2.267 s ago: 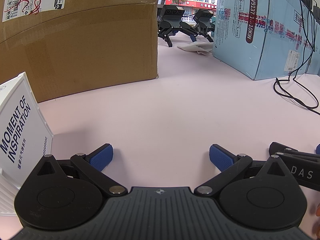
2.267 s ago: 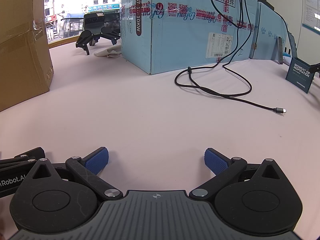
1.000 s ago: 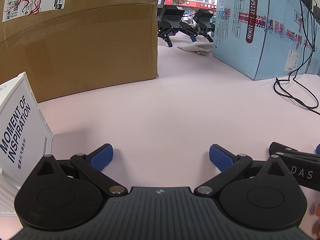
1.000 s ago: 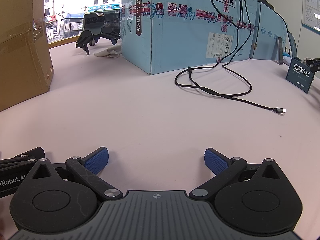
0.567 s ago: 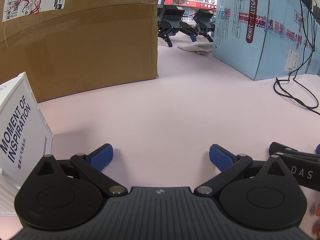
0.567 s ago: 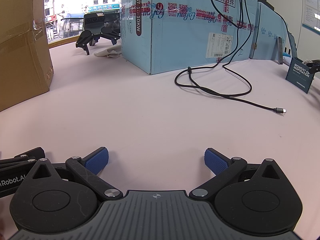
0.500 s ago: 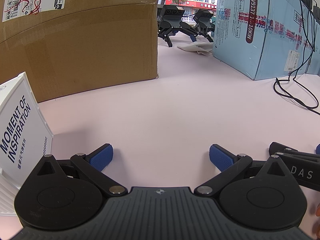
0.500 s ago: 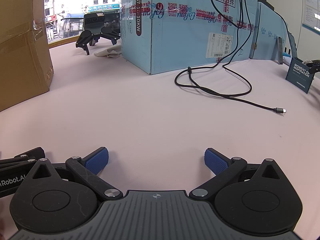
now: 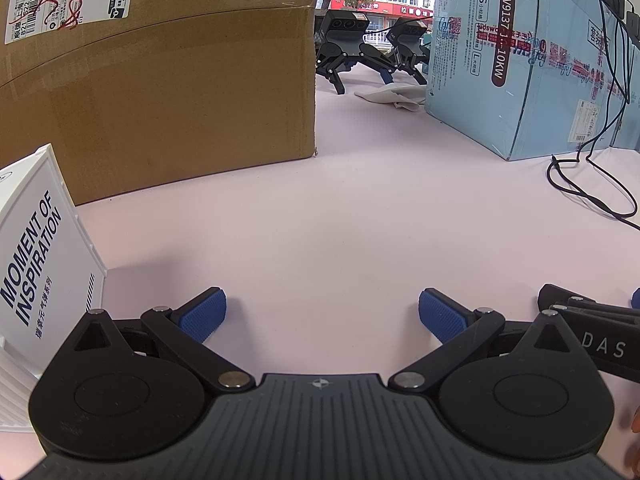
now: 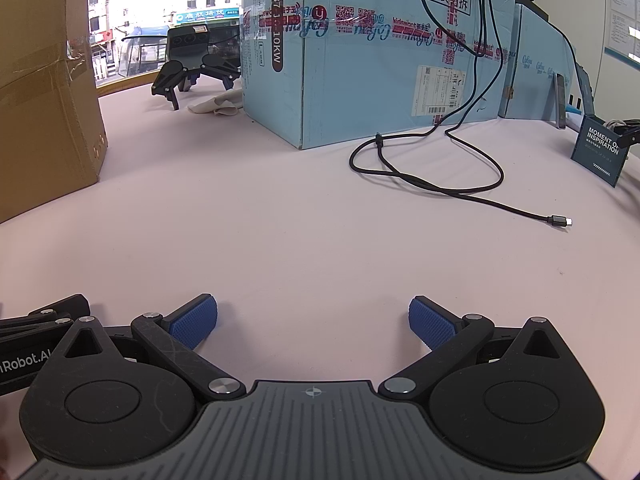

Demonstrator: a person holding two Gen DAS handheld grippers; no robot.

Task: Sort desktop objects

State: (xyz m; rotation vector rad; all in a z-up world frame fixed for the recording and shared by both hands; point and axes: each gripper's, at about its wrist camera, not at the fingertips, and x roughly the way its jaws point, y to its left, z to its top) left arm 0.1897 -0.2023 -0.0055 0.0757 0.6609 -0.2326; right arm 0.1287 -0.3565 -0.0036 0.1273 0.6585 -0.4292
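Resting low on pink surface [image 10: 304, 216], left tool [image 9: 322, 314] and right tool [image 10: 313, 320] both spread wide, empty. Black cable [image 10: 432, 184] lay coiled ahead of right tool, near blue carton [image 10: 360, 52]; likely limp, light, best pinched near plug. White box [image 9: 38, 264] stood beside left tool; probably light, stiff.

A white box [image 9: 36, 264] printed "MOMENT OF INSPIRATION" stands upright at the left. A dark blue one [image 10: 600, 152] stands far right.
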